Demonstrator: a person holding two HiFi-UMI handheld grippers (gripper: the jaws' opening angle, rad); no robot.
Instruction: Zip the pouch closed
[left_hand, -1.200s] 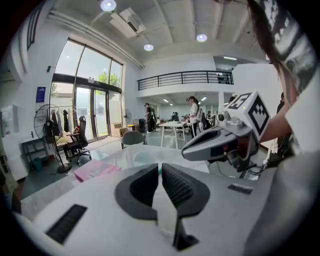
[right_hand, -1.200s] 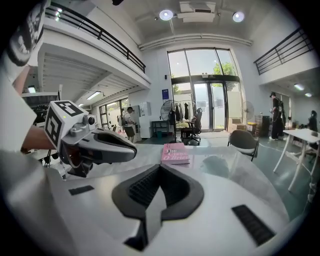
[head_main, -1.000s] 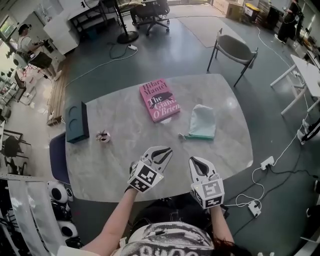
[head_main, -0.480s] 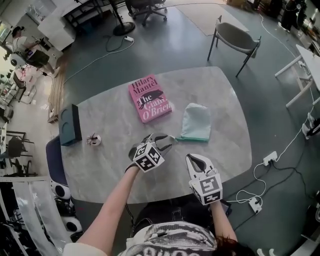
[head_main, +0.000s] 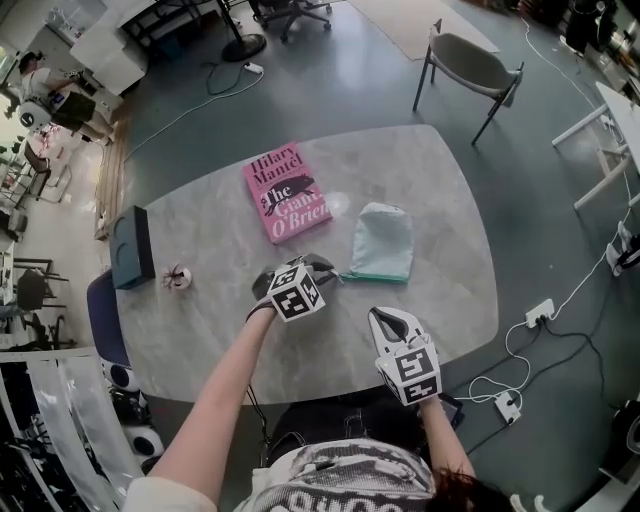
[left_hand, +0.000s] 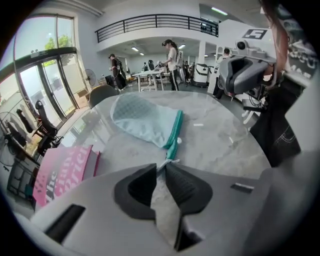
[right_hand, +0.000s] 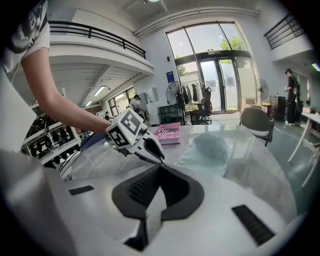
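Observation:
A pale mint pouch (head_main: 382, 240) lies flat on the marble table (head_main: 440, 310), its teal zipper edge (head_main: 375, 277) facing me. My left gripper (head_main: 325, 268) points down at the zipper's left end. In the left gripper view the pouch (left_hand: 145, 120) lies just ahead, and the zipper's pull tab (left_hand: 169, 161) sits at the tips of the left gripper (left_hand: 161, 166). Its jaws are closing, with a narrow gap still between the pads. My right gripper (head_main: 385, 315) hovers nearer to me with nothing in it. In its own view the right gripper (right_hand: 159, 166) has its tips together, with the pouch (right_hand: 207, 150) beyond.
A pink book (head_main: 286, 190) lies behind the left gripper. A dark box (head_main: 130, 246) and a small object (head_main: 177, 276) sit at the table's left side. A grey chair (head_main: 470, 65) stands beyond the far edge. Cables run over the floor at the right.
My left gripper has moved forward and down to the pouch's zipper end; its jaws spread wide, then narrowed. My right gripper has shifted a little forward.

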